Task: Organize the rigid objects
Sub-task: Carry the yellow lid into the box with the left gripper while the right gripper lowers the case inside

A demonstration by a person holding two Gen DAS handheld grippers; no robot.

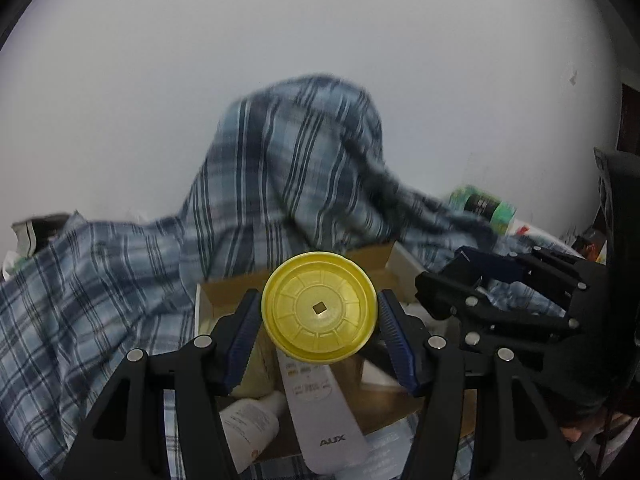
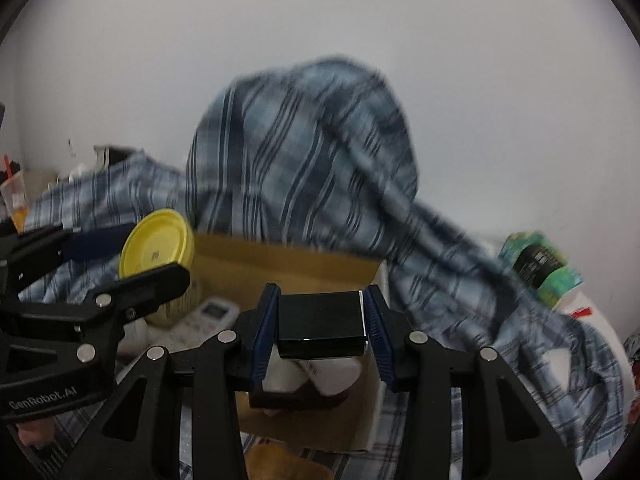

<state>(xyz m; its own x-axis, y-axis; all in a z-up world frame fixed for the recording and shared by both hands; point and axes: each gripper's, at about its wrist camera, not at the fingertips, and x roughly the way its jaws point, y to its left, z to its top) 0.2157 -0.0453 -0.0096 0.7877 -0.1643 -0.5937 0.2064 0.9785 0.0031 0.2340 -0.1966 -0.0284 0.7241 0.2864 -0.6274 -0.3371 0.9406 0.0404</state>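
My left gripper (image 1: 319,314) is shut on a yellow-lidded jar (image 1: 319,311), lid facing the camera, held above an open cardboard box (image 1: 236,284). In the box lie a white AUX remote (image 1: 320,412) and a white bottle (image 1: 250,428). My right gripper (image 2: 320,322) is shut on a small black box (image 2: 322,324) above the same cardboard box (image 2: 280,264). The jar (image 2: 157,242) and left gripper (image 2: 132,264) show at the left of the right wrist view. The right gripper (image 1: 472,276) shows at the right of the left wrist view.
A blue plaid cloth (image 1: 288,164) is heaped behind and around the box, against a white wall. A green-labelled can (image 1: 482,206) lies at the right. A white remote (image 2: 208,316) and white bottle (image 2: 332,372) lie in the box. A drink cup (image 2: 16,200) stands far left.
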